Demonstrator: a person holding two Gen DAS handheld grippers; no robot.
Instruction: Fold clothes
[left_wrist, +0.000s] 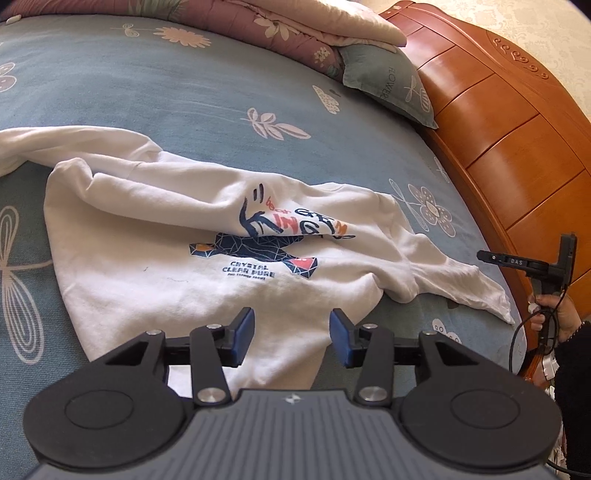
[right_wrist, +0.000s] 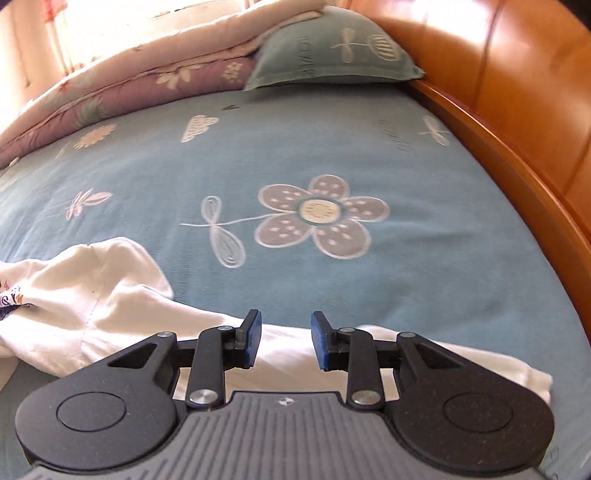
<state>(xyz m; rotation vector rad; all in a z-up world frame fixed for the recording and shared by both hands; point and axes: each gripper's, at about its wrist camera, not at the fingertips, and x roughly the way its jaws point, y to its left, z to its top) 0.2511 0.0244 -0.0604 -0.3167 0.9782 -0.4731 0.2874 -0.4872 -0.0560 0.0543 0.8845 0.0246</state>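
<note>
A white sweatshirt (left_wrist: 155, 254) with a blue and orange print lies crumpled on the blue flowered bed sheet (left_wrist: 184, 92). One sleeve (left_wrist: 458, 284) stretches to the right. My left gripper (left_wrist: 291, 336) is open and empty, just above the sweatshirt's near hem. My right gripper (right_wrist: 286, 338) is open and empty, over the white sleeve (right_wrist: 110, 295), which runs under its fingers. The right gripper also shows in the left wrist view (left_wrist: 480, 255), held by a hand at the bed's right edge; its jaws are not readable there.
An orange wooden bed frame (left_wrist: 517, 147) runs along the right side. A teal pillow (left_wrist: 391, 85) and a folded purple and cream quilt (left_wrist: 280, 26) lie at the far end. In the right wrist view the sheet (right_wrist: 332, 155), pillow (right_wrist: 332, 48) and frame (right_wrist: 535, 110) show.
</note>
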